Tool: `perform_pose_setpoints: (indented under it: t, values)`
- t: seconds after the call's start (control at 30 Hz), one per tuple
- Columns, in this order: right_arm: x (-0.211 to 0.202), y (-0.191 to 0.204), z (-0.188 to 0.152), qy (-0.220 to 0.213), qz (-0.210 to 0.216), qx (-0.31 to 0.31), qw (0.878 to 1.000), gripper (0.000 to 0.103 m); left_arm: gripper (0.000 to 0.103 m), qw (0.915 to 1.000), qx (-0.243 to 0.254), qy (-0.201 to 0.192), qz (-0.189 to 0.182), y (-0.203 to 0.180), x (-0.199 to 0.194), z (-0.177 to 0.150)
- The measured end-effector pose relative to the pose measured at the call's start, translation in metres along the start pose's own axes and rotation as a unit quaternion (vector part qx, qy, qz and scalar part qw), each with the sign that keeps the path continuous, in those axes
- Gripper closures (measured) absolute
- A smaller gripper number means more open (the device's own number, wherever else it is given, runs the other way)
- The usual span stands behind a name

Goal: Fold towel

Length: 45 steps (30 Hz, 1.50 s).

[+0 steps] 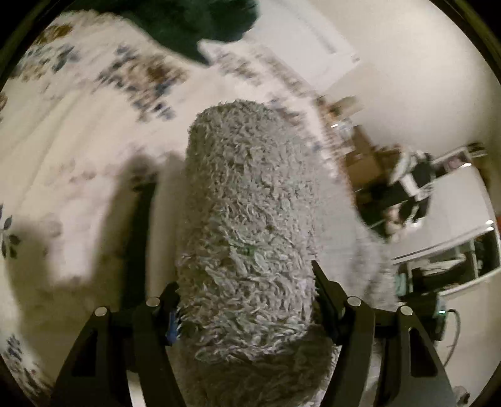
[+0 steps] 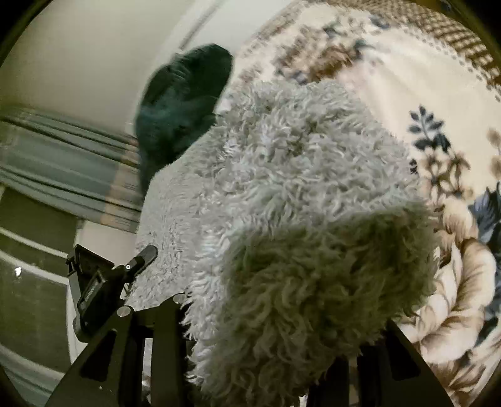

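Observation:
A shaggy grey towel point(image 1: 250, 225) fills the middle of the left wrist view, bunched upward between the black fingers of my left gripper point(image 1: 247, 297), which is shut on it. In the right wrist view the same grey towel point(image 2: 291, 194) drapes thickly over my right gripper point(image 2: 275, 338), hiding its fingertips; the gripper is shut on the towel. The towel hangs lifted above a floral bedspread point(image 1: 78, 150). The other gripper point(image 1: 410, 184) shows far right in the left wrist view, and the left gripper's body point(image 2: 103, 281) shows at the lower left of the right wrist view.
A dark green cloth point(image 1: 200, 25) lies on the bedspread point(image 2: 422, 94) at the far end, also seen as a dark green cloth point(image 2: 184, 103) in the right wrist view. White walls, a window with blinds point(image 2: 62, 162) and shelving point(image 1: 454, 250) surround the bed.

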State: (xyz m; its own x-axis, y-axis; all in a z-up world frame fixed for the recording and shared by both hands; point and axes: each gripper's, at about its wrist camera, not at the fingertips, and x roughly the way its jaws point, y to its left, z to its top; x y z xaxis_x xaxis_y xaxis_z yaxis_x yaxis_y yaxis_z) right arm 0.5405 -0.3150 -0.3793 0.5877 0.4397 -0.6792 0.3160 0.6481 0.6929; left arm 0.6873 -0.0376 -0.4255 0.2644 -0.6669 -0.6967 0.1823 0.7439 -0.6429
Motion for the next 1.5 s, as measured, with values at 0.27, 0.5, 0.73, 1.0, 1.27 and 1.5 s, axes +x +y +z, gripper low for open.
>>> perform_pose_setpoints:
  t: [0.27, 0.5, 0.73, 1.0, 1.27, 1.5]
  values:
    - [-0.016, 0.005, -0.006, 0.018, -0.115, -0.050, 0.992, 0.029, 0.036, 0.9976, 0.047, 0.003, 0.051, -0.015, -0.007, -0.011]
    - [-0.055, 0.048, -0.018, -0.028, -0.266, -0.130, 0.955, 0.014, 0.025, 0.9740, 0.116, -0.046, 0.189, -0.064, -0.035, -0.026]
    - [-0.122, 0.107, -0.056, -0.103, -0.359, -0.176, 0.911, 0.011, 0.002, 0.9542, 0.159, -0.068, 0.244, -0.120, -0.078, -0.065]
    - [-0.232, 0.182, -0.116, -0.148, -0.354, -0.210, 0.899, 0.010, 0.002, 0.9474, 0.168, -0.097, 0.254, -0.179, -0.157, -0.115]
    - [-0.352, 0.246, -0.182, -0.185, -0.338, -0.241, 0.891, 0.010, 0.002, 0.9351, 0.174, -0.151, 0.269, -0.246, -0.264, -0.174]
    - [-0.443, 0.291, -0.236, -0.205, -0.311, -0.267, 0.889, 0.010, 0.002, 0.9268, 0.175, -0.180, 0.279, -0.294, -0.326, -0.221]
